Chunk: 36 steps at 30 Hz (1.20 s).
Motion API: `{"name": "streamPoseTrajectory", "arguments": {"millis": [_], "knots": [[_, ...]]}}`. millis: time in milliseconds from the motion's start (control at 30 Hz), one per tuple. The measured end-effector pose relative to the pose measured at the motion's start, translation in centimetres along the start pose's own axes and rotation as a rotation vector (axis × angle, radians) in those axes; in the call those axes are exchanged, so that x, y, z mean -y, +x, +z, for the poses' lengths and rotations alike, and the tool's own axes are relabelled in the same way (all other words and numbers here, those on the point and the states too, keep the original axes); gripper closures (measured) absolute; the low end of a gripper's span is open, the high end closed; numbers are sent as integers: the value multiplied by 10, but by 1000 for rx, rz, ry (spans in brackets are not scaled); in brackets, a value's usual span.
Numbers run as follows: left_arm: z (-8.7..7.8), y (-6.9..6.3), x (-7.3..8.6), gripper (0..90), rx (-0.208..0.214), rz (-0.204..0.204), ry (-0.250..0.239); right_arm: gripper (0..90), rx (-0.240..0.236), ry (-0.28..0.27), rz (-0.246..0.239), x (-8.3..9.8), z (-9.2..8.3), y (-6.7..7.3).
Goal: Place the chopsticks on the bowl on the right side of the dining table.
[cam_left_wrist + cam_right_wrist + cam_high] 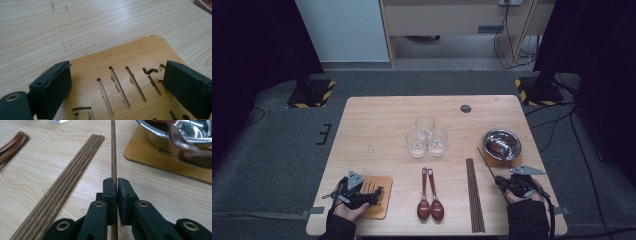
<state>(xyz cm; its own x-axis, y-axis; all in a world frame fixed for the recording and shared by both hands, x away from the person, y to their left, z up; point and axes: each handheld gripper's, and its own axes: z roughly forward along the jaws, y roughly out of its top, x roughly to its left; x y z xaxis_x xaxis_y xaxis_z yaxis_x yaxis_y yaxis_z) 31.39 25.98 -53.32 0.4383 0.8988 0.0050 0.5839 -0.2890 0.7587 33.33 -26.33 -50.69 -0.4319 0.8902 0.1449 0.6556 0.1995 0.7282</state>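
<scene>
A: What is the setting?

B: A pale wood-grain table (377,125) on grey carpet, with yellow-and-black striped stand feet (309,94) at upper left and upper right. No readable writing anywhere.

A: And the tongs?

B: At lower right, the right gripper (116,185) is clamped on a single dark wooden chopstick (113,150), beside the bundle of dark wooden chopsticks (62,182). At lower left, the left gripper (117,82) stands wide apart over a slotted bamboo coaster (130,60), holding nothing.

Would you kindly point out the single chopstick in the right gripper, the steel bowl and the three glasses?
single chopstick (113,152), right gripper view, its shaft.
steel bowl (513,138), high view, its rim.
three glasses (417,145), high view, front-left glass.
</scene>
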Motion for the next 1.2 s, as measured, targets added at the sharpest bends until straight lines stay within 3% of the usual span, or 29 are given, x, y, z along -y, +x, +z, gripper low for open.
{"name": "streamPoseTrajectory", "arguments": {"millis": [633,867,1200], "knots": [[0,0,0,72,0,0,0,854,45,70,-25,-2,30,4],[0,0,0,72,0,0,0,806,43,54,-32,-1,27,3],[0,0,0,72,0,0,0,832,35,75,-40,7,18,3]]}}
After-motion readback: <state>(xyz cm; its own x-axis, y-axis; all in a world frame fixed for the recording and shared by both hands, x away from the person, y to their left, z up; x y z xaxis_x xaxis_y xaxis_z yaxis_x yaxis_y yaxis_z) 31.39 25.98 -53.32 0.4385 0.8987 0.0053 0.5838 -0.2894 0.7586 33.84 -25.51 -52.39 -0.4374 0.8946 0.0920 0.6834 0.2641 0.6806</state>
